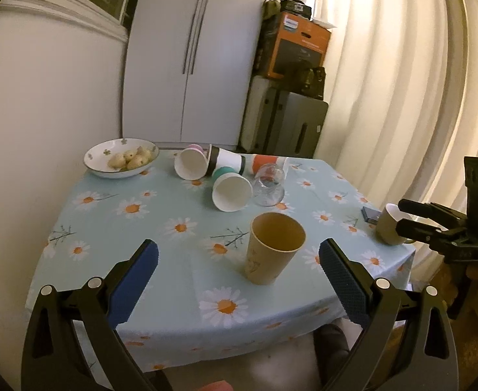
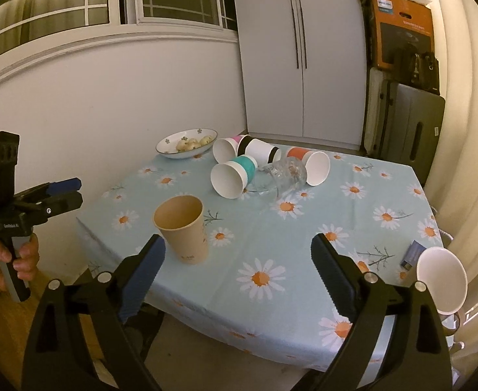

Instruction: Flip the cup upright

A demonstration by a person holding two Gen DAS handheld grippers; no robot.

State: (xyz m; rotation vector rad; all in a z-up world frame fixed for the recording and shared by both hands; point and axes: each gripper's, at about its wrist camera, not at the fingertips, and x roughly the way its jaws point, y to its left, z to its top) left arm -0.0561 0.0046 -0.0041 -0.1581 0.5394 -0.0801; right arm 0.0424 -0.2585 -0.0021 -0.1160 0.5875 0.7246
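Grippers first: the left gripper (image 1: 238,254) is seen with jaws spread wide and nothing between them, and the right gripper (image 2: 238,251) is likewise wide and empty. Both are held off the near edge of the table (image 1: 160,312), above the daisy cloth.

Nearest on the cloth stands a tan cup (image 1: 273,247), already upright with its mouth up; small print on its side is too blurred to be read. It sits just ahead of the left gripper, slightly right of its centre line. At the right edge a mug (image 1: 390,228) is seen beside a small dark card (image 1: 369,214).

Further back, well apart from both grippers, lies the cluster still to be righted: a teal cup (image 1: 231,189) on its side, its long axis running roughly toward the cameras with the open mouth facing them, and a glass (image 1: 269,185) touching it on the right. Behind these, 3 more cups lie tipped: a pink cup (image 1: 191,163), a black-banded cup (image 1: 227,159) and an orange cup (image 1: 268,163).

The teal cup is judged the next target; neither hand is clearly nearer, though it lies almost straight ahead of the left gripper.

A bowl (image 1: 92,159) of food sits far left. On the orange box (image 1: 296,45) beyond, a logo is visible but cannot be read.
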